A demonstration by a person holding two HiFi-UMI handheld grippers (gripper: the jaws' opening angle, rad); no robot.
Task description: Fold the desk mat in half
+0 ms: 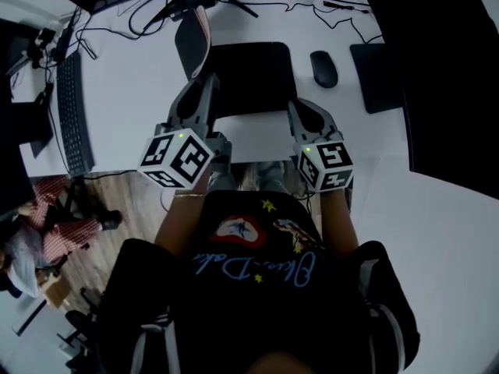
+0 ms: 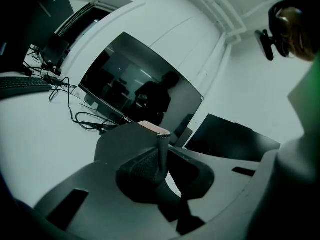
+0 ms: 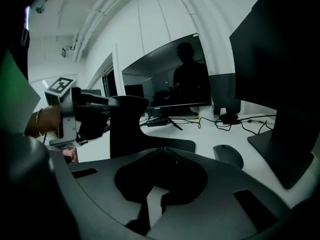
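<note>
The black desk mat lies on the white desk. Its left part is lifted and curled upward, showing a pinkish underside. My left gripper is shut on that raised left edge. In the left gripper view the mat's edge stands pinched between the jaws. At the mat's near right corner, my right gripper is shut with nothing visible between its jaws. The right gripper view shows those closed jaws, the upright mat flap and the left gripper holding it.
A black mouse lies right of the mat, with a dark flat pad beyond it. A keyboard sits at the far left. Cables and monitor stands line the back. A seated person is on the floor to the left.
</note>
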